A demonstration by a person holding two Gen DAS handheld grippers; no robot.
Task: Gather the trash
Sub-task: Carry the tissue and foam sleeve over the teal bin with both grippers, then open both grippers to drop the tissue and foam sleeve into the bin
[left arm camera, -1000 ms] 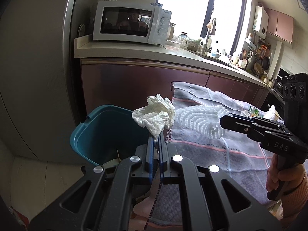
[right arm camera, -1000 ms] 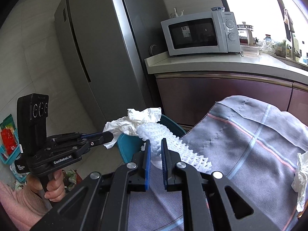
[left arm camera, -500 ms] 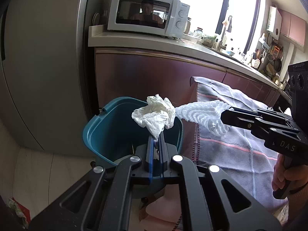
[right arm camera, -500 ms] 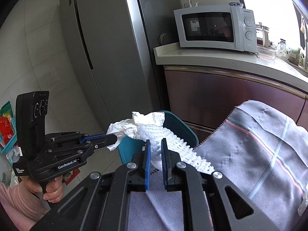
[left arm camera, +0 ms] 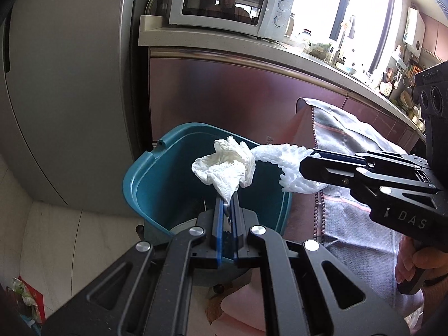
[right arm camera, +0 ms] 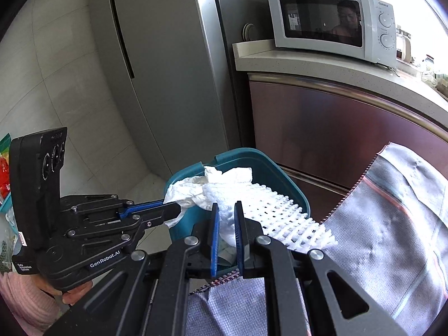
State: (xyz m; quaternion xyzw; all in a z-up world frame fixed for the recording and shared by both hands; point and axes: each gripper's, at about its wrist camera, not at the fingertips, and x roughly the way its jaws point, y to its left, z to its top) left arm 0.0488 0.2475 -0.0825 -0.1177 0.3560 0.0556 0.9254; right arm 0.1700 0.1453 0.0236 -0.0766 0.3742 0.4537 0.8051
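On my left wrist view, the refrigerator (left arm camera: 70, 84) fills the 9 o'clock side, and the teal trash bin (left arm camera: 145, 173) stands on the floor just beside it, its open mouth at centre frame. My left gripper (left arm camera: 228, 204) has its jaws nearly closed, pinching the lower tail of a crumpled white tissue (left arm camera: 224, 165); the wad hangs directly over the bin's opening, apart from its rim. At 12 o'clock a white microwave (left arm camera: 232, 2) sits on the counter (left arm camera: 252, 47). At 3 o'clock the right gripper (left arm camera: 310, 165) reaches in, its jaws closed on one end of a white foam net sleeve (left arm camera: 282, 154), whose far end touches the tissue over the bin's right rim. Below it a grey striped cloth (left arm camera: 358, 224) covers the table. On my right wrist view, the left gripper (right arm camera: 176, 210) enters from 9 o'clock, pinched on the tissue (right arm camera: 184, 196), which lies over the near rim of the bin (right arm camera: 280, 173). At centre, my right gripper (right arm camera: 225, 210) has its blue-lined jaws narrowly parted and clamped on a bunched part of the foam net sleeve (right arm camera: 268, 210); the sleeve runs from the tissue toward 4 o'clock, its loose end resting on the cloth (right arm camera: 392, 224) at the table's edge. The refrigerator (right arm camera: 168, 70) stands at 11 o'clock and the microwave (right arm camera: 330, 22) at 1 o'clock.
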